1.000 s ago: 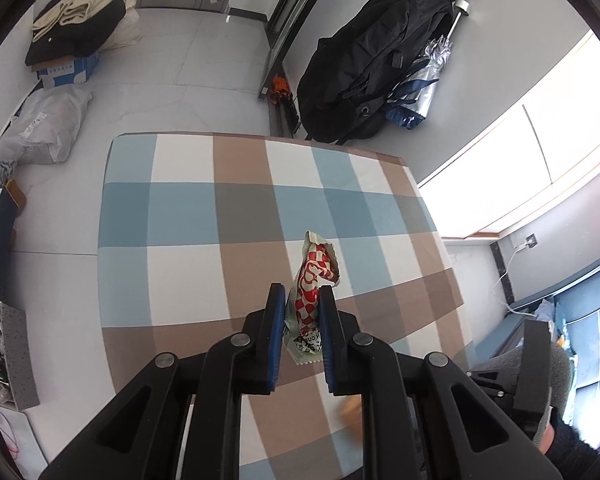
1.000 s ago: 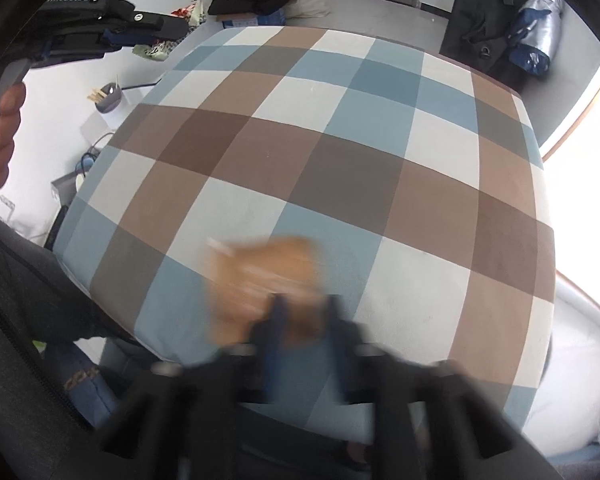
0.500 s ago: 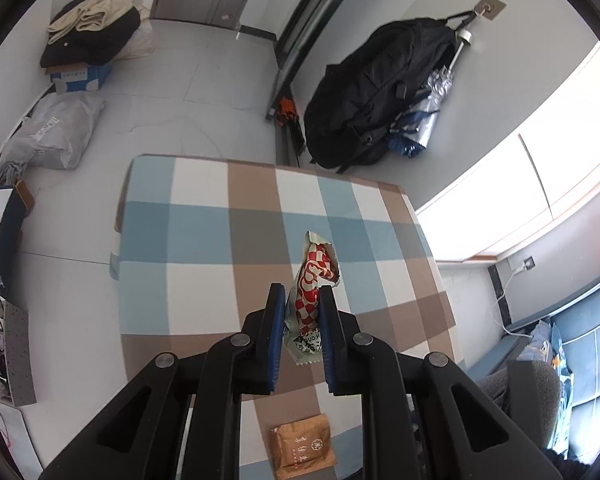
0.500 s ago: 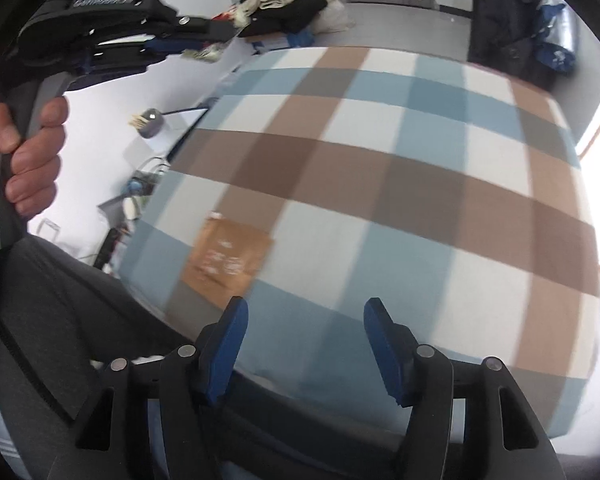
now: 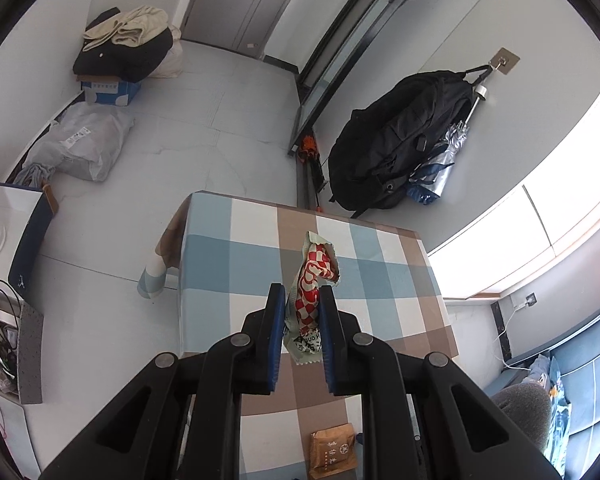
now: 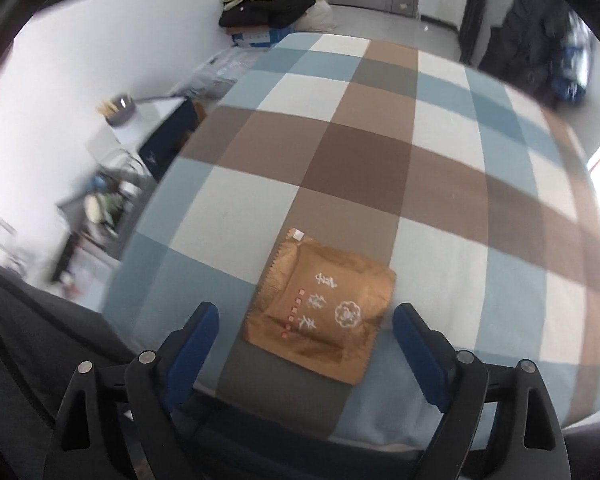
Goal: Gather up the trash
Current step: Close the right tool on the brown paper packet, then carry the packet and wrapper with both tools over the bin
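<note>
Right gripper [image 6: 304, 328], jaws just opened wide, hangs straddling the flat brown packet [image 6: 320, 312] near the table [image 6: 380, 152] edge, while the left gripper [image 5: 302, 312] clamps a red-checked wrapper [image 5: 310, 280].

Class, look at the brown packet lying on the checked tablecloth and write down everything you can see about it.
The brown packet is a flat, roughly square sachet of shiny golden-brown foil or paper with crimped, serrated edges. It bears white characters, a white flower-like emblem and a row of small red squares. It looks sealed and slightly creased. It lies flat near the near edge of the checked tablecloth, turned at an angle. The right claw stands open to either side of it, its pads clear of it.
</note>
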`<state>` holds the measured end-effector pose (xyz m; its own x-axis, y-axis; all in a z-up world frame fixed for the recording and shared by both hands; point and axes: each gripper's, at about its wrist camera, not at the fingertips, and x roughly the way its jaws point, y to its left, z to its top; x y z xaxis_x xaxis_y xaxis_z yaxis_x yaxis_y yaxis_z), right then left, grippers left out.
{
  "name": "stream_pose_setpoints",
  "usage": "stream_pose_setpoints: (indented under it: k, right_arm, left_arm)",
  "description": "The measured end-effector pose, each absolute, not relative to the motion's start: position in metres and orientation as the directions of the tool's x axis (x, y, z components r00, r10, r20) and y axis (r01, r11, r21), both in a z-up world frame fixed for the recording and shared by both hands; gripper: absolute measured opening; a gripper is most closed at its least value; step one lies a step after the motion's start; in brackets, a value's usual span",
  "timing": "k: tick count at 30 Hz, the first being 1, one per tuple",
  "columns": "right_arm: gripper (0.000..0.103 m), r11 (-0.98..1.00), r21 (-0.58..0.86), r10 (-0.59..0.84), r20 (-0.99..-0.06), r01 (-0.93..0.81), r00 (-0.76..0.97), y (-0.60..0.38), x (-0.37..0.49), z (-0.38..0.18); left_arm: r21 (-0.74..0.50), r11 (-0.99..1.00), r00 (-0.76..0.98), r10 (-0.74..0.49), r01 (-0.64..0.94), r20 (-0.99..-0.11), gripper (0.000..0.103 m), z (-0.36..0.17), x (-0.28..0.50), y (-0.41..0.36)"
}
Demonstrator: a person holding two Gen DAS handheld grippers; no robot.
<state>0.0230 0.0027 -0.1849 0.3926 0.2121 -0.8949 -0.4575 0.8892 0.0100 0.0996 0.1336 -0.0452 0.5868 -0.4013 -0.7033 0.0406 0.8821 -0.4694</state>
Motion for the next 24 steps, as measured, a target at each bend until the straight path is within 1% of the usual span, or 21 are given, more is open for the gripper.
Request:
stream_pose_setpoints:
  k: [1, 2, 3, 4, 5, 7, 8, 9, 10, 11, 12, 14, 15, 18, 24]
  right_arm:
    - [0.086, 0.891, 0.012, 0.212, -0.894, -0.453, 0.394, 0.003, 0.024, -0.185]
    - [0.081, 0.895, 0.009, 0.209, -0.892, -0.445, 0.401, 0.001, 0.024, -0.183]
    - [0.07, 0.9, 0.009, 0.207, -0.889, -0.437, 0.409, -0.007, 0.025, -0.182]
    - [0.064, 0.903, 0.011, 0.207, -0.886, -0.429, 0.415, -0.013, 0.026, -0.181]
    - [0.052, 0.905, 0.013, 0.209, -0.884, -0.424, 0.419, -0.018, 0.028, -0.18]
    - [0.047, 0.894, 0.03, 0.233, -0.883, -0.447, 0.407, -0.024, 0.029, -0.179]
    - [0.034, 0.895, 0.015, 0.219, -0.885, -0.446, 0.411, -0.026, 0.032, -0.179]
    - [0.023, 0.899, 0.033, 0.231, -0.882, -0.437, 0.409, -0.031, 0.035, -0.178]
    - [0.022, 0.903, 0.07, 0.252, -0.885, -0.424, 0.392, -0.035, 0.039, -0.179]
    - [0.018, 0.906, 0.106, 0.275, -0.884, -0.409, 0.379, -0.041, 0.043, -0.178]
    - [0.016, 0.906, 0.119, 0.283, -0.883, -0.406, 0.374, -0.043, 0.043, -0.179]
    - [0.013, 0.903, 0.108, 0.281, -0.88, -0.415, 0.382, -0.044, 0.042, -0.178]
    - [0.008, 0.901, 0.103, 0.28, -0.88, -0.421, 0.384, -0.044, 0.04, -0.177]
    - [0.005, 0.898, 0.11, 0.291, -0.875, -0.426, 0.388, -0.045, 0.038, -0.176]
    - [0.003, 0.897, 0.163, 0.334, -0.86, -0.411, 0.387, -0.054, 0.037, -0.169]
  left_arm:
    - [-0.472, 0.881, 0.589, -0.4, 0.036, -0.702, 0.012, -0.046, 0.099, 0.136]
    - [-0.476, 0.879, 0.589, -0.403, 0.034, -0.701, 0.012, -0.046, 0.098, 0.138]
    - [-0.479, 0.877, 0.589, -0.405, 0.034, -0.699, 0.012, -0.047, 0.098, 0.14]
    - [-0.481, 0.876, 0.591, -0.404, 0.032, -0.698, 0.012, -0.046, 0.097, 0.142]
    - [-0.482, 0.876, 0.591, -0.406, 0.033, -0.698, 0.012, -0.047, 0.097, 0.143]
    - [-0.487, 0.873, 0.592, -0.41, 0.033, -0.694, 0.012, -0.046, 0.096, 0.146]
    - [-0.491, 0.87, 0.592, -0.413, 0.034, -0.692, 0.012, -0.046, 0.096, 0.147]
    - [-0.495, 0.868, 0.593, -0.416, 0.035, -0.689, 0.012, -0.045, 0.095, 0.148]
    - [-0.497, 0.867, 0.595, -0.417, 0.034, -0.687, 0.012, -0.045, 0.095, 0.149]
    - [-0.501, 0.865, 0.596, -0.419, 0.033, -0.685, 0.012, -0.045, 0.094, 0.15]
    - [-0.505, 0.862, 0.596, -0.423, 0.034, -0.682, 0.012, -0.045, 0.094, 0.15]
    - [-0.509, 0.86, 0.597, -0.427, 0.036, -0.68, 0.012, -0.045, 0.093, 0.15]
    - [-0.509, 0.86, 0.597, -0.428, 0.038, -0.679, 0.012, -0.044, 0.093, 0.149]
    - [-0.509, 0.86, 0.597, -0.429, 0.039, -0.679, 0.012, -0.044, 0.092, 0.149]
    - [-0.511, 0.859, 0.591, -0.43, 0.035, -0.682, 0.012, -0.046, 0.091, 0.15]
